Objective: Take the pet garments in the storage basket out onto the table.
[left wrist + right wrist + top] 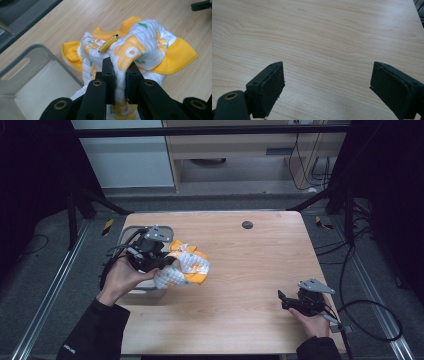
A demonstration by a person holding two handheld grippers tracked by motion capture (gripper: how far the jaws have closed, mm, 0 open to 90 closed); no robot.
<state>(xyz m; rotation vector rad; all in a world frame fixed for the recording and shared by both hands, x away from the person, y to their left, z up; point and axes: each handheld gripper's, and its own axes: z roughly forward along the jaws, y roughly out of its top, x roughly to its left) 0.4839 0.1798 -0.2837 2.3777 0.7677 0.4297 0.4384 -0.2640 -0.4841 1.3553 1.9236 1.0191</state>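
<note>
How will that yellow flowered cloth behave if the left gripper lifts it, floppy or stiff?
Probably floppy: the quilted cloth lies crumpled, bunched between the left gripper's jaws, so its free parts would likely sag. It looks light. The small gold tube resting on top could well roll off when it moves.

A wooden bench (250,265) stands on grey floor (45,250), black cables (367,315) trailing right, pale cabinets (240,150) behind in dim light.
</note>
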